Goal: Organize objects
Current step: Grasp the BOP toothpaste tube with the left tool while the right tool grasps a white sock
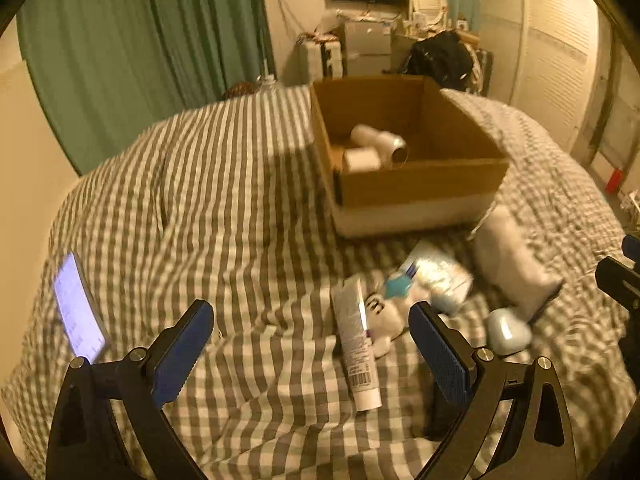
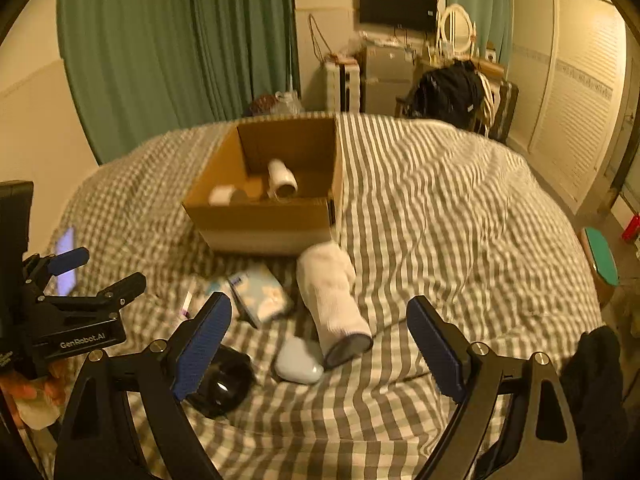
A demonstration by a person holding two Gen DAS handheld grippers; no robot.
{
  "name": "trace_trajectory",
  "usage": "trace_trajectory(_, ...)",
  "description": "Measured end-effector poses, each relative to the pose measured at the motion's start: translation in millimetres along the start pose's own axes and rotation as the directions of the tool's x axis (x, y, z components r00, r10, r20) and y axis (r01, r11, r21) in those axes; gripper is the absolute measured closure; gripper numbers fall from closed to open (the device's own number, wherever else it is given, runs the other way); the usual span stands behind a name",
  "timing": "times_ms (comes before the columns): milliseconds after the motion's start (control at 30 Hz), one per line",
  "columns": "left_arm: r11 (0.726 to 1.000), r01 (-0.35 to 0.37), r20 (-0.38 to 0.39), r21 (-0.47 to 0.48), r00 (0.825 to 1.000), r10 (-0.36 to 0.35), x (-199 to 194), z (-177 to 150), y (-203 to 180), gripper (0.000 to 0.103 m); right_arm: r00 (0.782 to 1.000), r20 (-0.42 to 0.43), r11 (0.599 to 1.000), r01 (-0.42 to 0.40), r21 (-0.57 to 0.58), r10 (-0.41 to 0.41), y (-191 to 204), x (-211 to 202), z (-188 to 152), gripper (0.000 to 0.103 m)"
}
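Right gripper [image 2: 320,344] open above white slipper [image 2: 334,300]

Green curtains [image 1: 132,40], a wall-mounted screen [image 2: 396,6] and louvred doors [image 2: 576,96].

- Left wrist view: looks forward and down between its own fingers across the checked bedspread [image 1: 224,184], cardboard box [image 1: 416,188] ahead to the right.
- Right wrist view: similar height, set further right; box [image 2: 260,216] ahead to the left.
- Shared: box, bedspread [image 2: 440,208], far dresser.
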State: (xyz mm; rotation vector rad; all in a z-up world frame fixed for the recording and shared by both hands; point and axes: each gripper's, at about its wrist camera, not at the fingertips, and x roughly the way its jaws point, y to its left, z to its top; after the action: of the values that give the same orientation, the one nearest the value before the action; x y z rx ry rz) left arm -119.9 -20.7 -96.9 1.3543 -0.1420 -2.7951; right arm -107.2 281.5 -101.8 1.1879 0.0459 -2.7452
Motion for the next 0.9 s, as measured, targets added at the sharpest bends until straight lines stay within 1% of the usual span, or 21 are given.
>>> trace_trajectory(167, 0.999, 0.031, -0.092, -0.023, 0.995, -0.033, 27, -15, -1, 0.003, 0.997, -0.068, 1.0, 0.023, 0.01, -0.022, -8, 37, -11, 0.014)
trace_trajectory(300, 0.997, 0.071, -0.169, -0.032, 0.983, -0.076, 48, -23, -4, 0.003, 0.992, -0.128, 1.0, 0.023, 0.019, -0.021, -12, 69, -14, 0.014)
trace_trajectory(367, 0.997, 0.078, -0.204, -0.026, 0.975, -0.082, 57, -26, -7, 0.003, 0.988, -0.154, 1.0, 0.025, 0.012, -0.023, -12, 85, -14, 0.014)
trace_trajectory(500, 0.994, 0.102, -0.251, -0.031, 0.962, -0.106, 71, -28, -10, 0.003, 0.979, -0.202, 0.999, 0.044, 0.014, -0.04, -17, 116, -14, 0.014)
trace_trajectory(567, 0.993, 0.11, -0.269, -0.04, 0.956, -0.116, 76, -29, -10, 0.005, 0.971, -0.24, 0.999, 0.034, 0.042, -0.023, -22, 130, -19, 0.014)
trace_trajectory(700, 0.992, 0.115, -0.292, -0.054, 0.948, -0.126, 83, -29, -11, 0.012, 0.959, -0.283, 0.997, 0.017, 0.076, 0.005, -28, 146, -26, 0.015)
trace_trajectory(733, 0.992, 0.118, -0.293, -0.053, 0.947, -0.128, 84, -29, -12, 0.013, 0.958, -0.285, 0.997, 0.014, 0.08, 0.009, -29, 148, -27, 0.019)
trace_trajectory(767, 0.991, 0.122, -0.295, -0.053, 0.946, -0.132, 84, -29, -13, 0.017, 0.957, -0.289, 0.996, 0.012, 0.083, 0.013, -30, 149, -27, 0.022)
trace_trajectory(833, 0.99, 0.129, -0.294, -0.051, 0.946, -0.139, 83, -30, -14, 0.025, 0.955, -0.297, 0.996, 0.014, 0.093, 0.015, -32, 152, -29, 0.038)
trace_trajectory(900, 0.988, 0.146, -0.291, -0.048, 0.944, -0.154, 80, -30, -16, 0.042, 0.954, -0.3, 0.994, 0.012, 0.109, 0.022, -35, 153, -30, 0.044)
